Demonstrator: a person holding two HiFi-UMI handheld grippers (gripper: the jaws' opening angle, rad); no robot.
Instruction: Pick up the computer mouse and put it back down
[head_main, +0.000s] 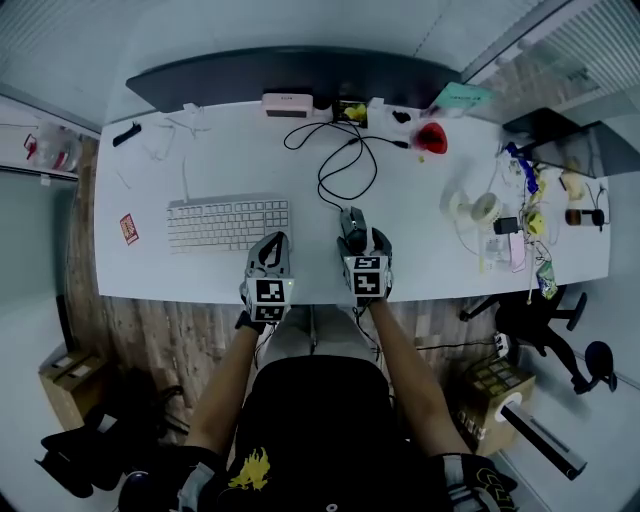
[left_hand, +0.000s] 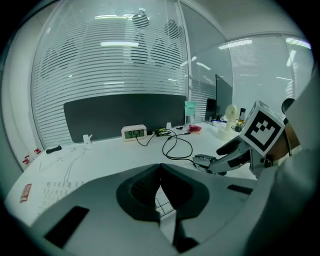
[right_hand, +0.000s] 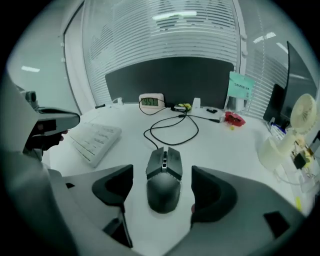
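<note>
The dark wired computer mouse (head_main: 352, 220) (right_hand: 164, 182) lies on the white desk (head_main: 190, 285), its cable (head_main: 345, 165) looping toward the back. My right gripper (head_main: 361, 243) (right_hand: 162, 195) is low over the desk, open, with the mouse between its jaws; a gap shows on both sides, so the pads are not touching it. My left gripper (head_main: 270, 255) (left_hand: 160, 171) is shut and empty, to the left of the mouse at the right end of the keyboard (head_main: 228, 222). The left gripper view also shows the right gripper (left_hand: 235, 156) at the mouse (left_hand: 202, 161).
A white keyboard (right_hand: 95, 137) lies left of the mouse. At the back stand a digital clock (head_main: 288, 103) (left_hand: 134, 133) and a dark partition (head_main: 300, 72). A red item (head_main: 431, 138), a white fan (head_main: 475, 208) and small clutter occupy the right side.
</note>
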